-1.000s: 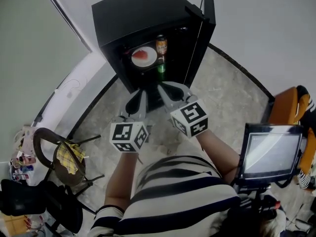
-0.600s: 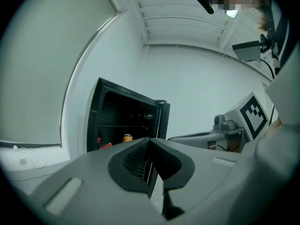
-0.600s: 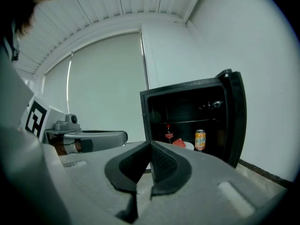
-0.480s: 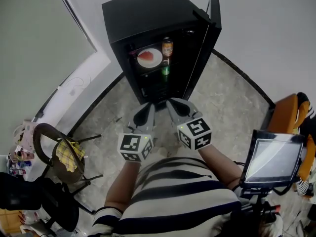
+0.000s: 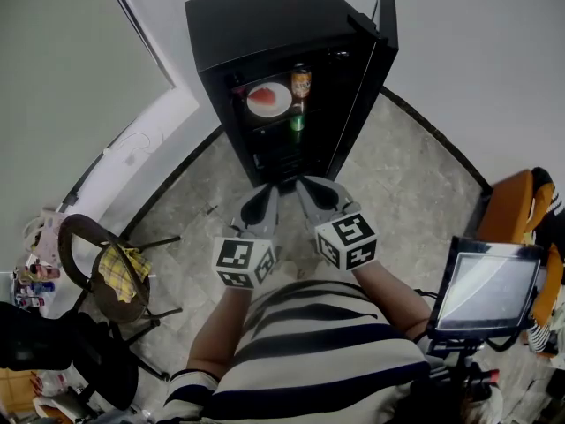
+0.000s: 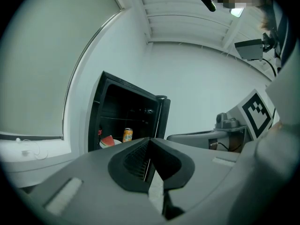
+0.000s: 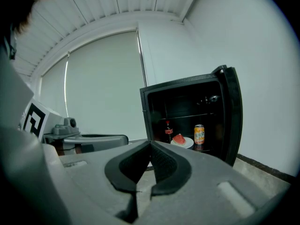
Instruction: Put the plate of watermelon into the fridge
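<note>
The plate of watermelon is sitting on a shelf inside the open fridge, just beside a can; the left gripper and right gripper are hovering side by side outside the fridge, each with jaws pressed together, gripping nothing.

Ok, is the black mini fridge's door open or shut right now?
Open: the black door stands swung out, and the white plate of watermelon and an orange can show inside.

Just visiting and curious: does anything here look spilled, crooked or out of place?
Nothing spilled or crooked. The plate of watermelon sits flat on a shelf in the fridge beside an orange can. Only the fridge door stands open.
</note>
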